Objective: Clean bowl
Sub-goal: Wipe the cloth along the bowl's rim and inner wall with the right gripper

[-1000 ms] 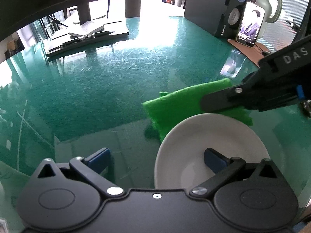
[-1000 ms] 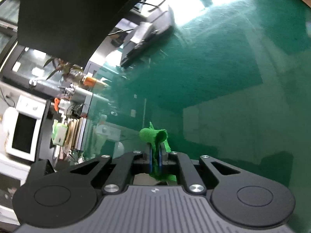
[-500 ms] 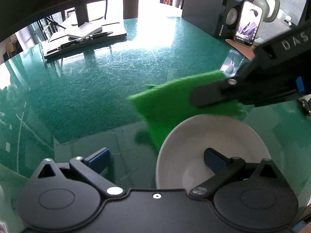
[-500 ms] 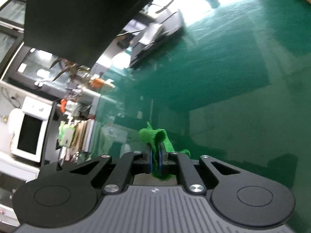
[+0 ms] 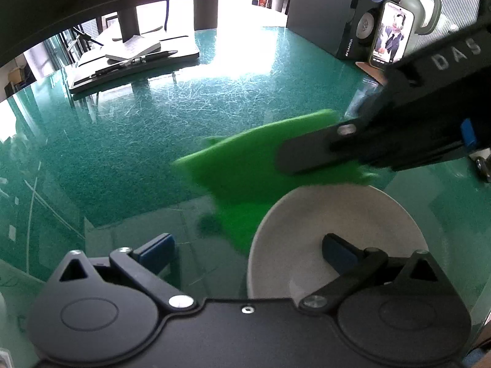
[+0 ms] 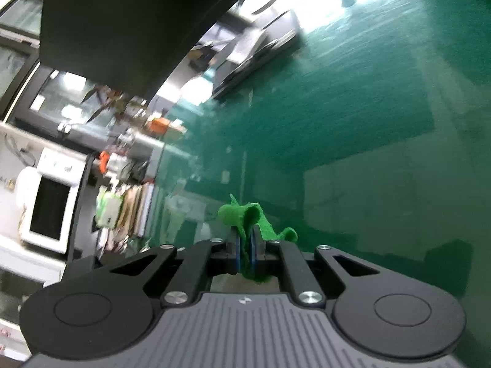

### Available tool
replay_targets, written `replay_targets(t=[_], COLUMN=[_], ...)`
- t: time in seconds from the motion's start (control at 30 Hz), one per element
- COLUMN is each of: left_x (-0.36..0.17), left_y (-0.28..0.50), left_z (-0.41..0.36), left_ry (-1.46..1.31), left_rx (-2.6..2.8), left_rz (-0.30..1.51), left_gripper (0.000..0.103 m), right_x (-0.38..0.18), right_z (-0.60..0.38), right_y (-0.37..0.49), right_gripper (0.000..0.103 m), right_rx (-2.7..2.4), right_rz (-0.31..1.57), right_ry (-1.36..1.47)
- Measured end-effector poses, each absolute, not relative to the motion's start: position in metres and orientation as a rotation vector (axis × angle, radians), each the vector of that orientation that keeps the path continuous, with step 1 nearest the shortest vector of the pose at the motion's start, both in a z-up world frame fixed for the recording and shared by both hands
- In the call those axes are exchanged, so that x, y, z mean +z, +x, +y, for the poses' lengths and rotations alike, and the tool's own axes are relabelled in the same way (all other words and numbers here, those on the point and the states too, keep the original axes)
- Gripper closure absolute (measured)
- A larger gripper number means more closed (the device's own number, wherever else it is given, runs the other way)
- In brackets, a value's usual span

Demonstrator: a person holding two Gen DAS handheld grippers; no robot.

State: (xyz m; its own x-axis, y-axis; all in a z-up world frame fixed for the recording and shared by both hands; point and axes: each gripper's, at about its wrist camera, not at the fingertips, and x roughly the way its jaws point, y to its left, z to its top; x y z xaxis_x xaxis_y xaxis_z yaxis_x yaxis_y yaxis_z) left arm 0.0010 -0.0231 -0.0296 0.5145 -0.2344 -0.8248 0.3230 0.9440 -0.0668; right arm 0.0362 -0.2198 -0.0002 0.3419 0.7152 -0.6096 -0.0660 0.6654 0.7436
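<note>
Our right claw (image 6: 244, 250) is pinched tight on a fold of the green cleaning cloth (image 6: 245, 214), the blue pads pressed together with the fabric bunched up between them; seen from the left wrist camera, the same cloth (image 5: 245, 168) hangs as a loose, floppy sheet just beyond the far rim of the white bowl (image 5: 307, 214), its edge blurred. Our left claw (image 5: 245, 247) stands wide open: one finger reaches down inside the bowl, the other sits out over the bare green desk (image 5: 122, 153), so the near rim lies between them, though we cannot tell whether anything touches yet. We judge the bowl to be a stiff, glazed, fairly light piece, smooth and liable to skate on the glossy desk when wiped, and breakable if knocked. The sensible hold is the rim wall, one finger inside and one outside, closed firmly but not hard. The cloth is soft and limp, so it wants pressing flat against the inner wall. Farther off stand a phone (image 5: 391, 38), a speaker (image 5: 362, 21) and a notebook (image 5: 135, 49).
</note>
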Motion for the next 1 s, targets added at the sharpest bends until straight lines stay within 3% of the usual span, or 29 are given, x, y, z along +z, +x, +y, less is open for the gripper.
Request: replay_targets(t=[1.0], left_x=[-0.03], left_y=[0.003], left_z=[-0.026], left_ry=[0.109], left_rx=[-0.349], left_rz=[0.981], left_gripper=[0.0], right_x=[0.0], right_z=[-0.186], right_y=[0.027], right_gripper=[0.098], right_rx=[0.675], right_rz=[1.167], right_ry=[0.665])
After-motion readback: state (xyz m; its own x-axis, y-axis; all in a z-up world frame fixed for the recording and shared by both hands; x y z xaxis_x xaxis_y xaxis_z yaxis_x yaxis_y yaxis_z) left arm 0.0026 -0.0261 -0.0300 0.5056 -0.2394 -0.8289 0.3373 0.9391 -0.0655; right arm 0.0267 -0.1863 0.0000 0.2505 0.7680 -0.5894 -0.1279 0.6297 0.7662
